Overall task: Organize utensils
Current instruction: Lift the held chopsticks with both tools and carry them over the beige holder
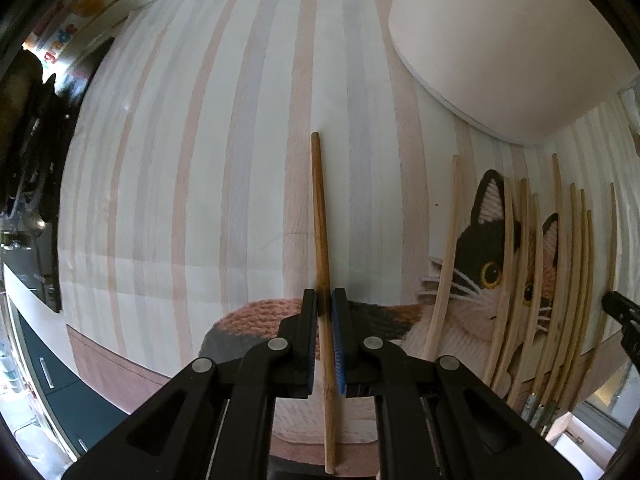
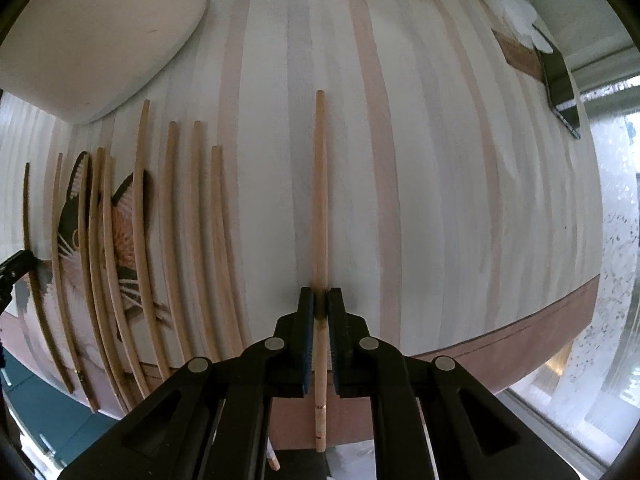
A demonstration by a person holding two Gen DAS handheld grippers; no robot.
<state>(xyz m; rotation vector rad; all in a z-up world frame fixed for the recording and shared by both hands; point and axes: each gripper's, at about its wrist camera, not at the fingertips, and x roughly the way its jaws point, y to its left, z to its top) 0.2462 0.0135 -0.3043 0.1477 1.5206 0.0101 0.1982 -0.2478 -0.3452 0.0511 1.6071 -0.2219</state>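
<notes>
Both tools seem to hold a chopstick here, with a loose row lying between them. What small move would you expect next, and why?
Probably carrying both sticks toward the white tray. The left tool is shut on a darker chopstick and the right tool on a lighter chopstick, each over striped cloth, apart from the loose row. The tray looks like the only container nearby, though its inside is hidden.

Ahead of us the striped surface point(image 2: 440, 200) lies bare past both held sticks. The row of chopsticks point(image 2: 132, 240) crowds the middle between our grippers, and the white tray point(image 1: 500, 40) blocks the far side.
</notes>
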